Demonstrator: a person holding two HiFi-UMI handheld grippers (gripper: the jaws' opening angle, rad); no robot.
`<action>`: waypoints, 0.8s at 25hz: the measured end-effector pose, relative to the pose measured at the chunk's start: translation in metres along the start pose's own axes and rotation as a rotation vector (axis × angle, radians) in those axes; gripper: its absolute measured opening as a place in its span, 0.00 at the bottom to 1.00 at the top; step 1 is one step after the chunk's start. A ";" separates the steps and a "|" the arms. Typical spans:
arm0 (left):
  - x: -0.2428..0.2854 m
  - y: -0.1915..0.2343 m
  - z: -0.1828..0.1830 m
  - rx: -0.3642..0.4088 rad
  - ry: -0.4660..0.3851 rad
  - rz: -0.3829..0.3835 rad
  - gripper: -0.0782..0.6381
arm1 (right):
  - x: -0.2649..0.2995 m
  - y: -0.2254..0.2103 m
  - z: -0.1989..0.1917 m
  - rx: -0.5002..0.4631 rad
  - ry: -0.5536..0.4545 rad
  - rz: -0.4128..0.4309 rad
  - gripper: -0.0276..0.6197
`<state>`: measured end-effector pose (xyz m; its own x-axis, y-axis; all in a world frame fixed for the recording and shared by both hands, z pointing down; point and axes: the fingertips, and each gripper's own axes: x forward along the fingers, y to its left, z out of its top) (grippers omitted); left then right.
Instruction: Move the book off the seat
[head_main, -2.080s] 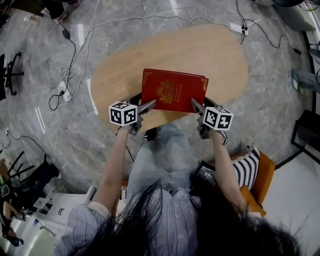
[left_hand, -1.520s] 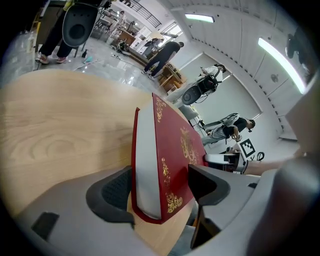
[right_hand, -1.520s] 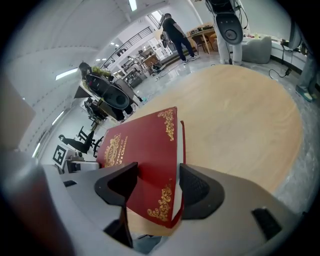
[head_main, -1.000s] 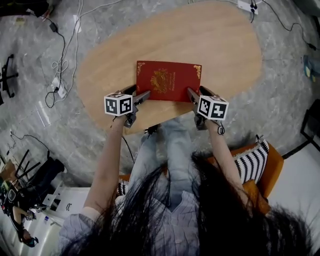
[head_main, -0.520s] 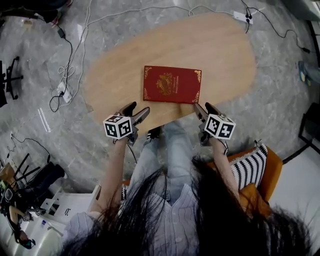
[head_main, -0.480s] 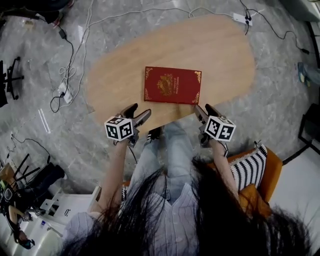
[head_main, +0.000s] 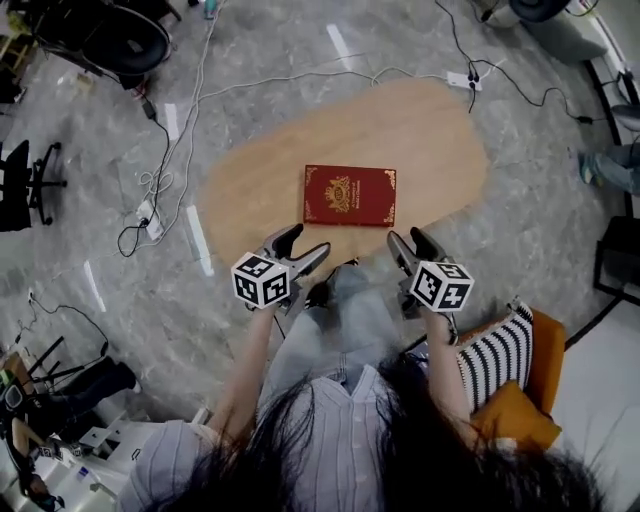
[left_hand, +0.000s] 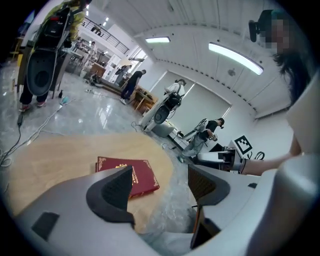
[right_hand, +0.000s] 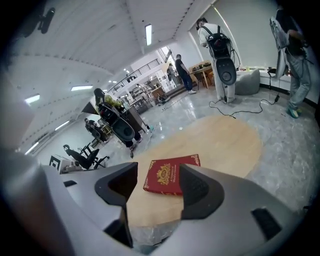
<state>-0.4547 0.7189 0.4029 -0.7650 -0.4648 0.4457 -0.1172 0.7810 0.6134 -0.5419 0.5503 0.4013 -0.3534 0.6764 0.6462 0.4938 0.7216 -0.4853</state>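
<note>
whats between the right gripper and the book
Only a bare strip of wooden table separates the right gripper from the book, clearest in the head view.

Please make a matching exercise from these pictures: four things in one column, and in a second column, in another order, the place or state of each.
Things:
1. red book
2. left gripper
3. striped cushion
4. white power strip

Places or states:
A. on the orange seat
B. on the grey floor
C. jaws apart, nothing between them
D. lying flat on the wooden table

Pairs: 1-D, 2-C, 3-A, 4-B
</note>
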 end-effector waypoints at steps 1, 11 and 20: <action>-0.005 -0.007 0.008 0.021 -0.010 -0.009 0.61 | -0.008 0.006 0.004 0.000 -0.018 0.004 0.47; -0.067 -0.062 0.032 0.149 -0.063 -0.044 0.61 | -0.086 0.041 0.013 -0.016 -0.167 -0.021 0.35; -0.102 -0.113 0.004 0.198 -0.053 -0.187 0.50 | -0.164 0.061 -0.001 -0.077 -0.322 -0.104 0.23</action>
<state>-0.3657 0.6803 0.2857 -0.7498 -0.5904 0.2986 -0.3770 0.7522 0.5405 -0.4528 0.4830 0.2661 -0.6315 0.6203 0.4652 0.4960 0.7844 -0.3725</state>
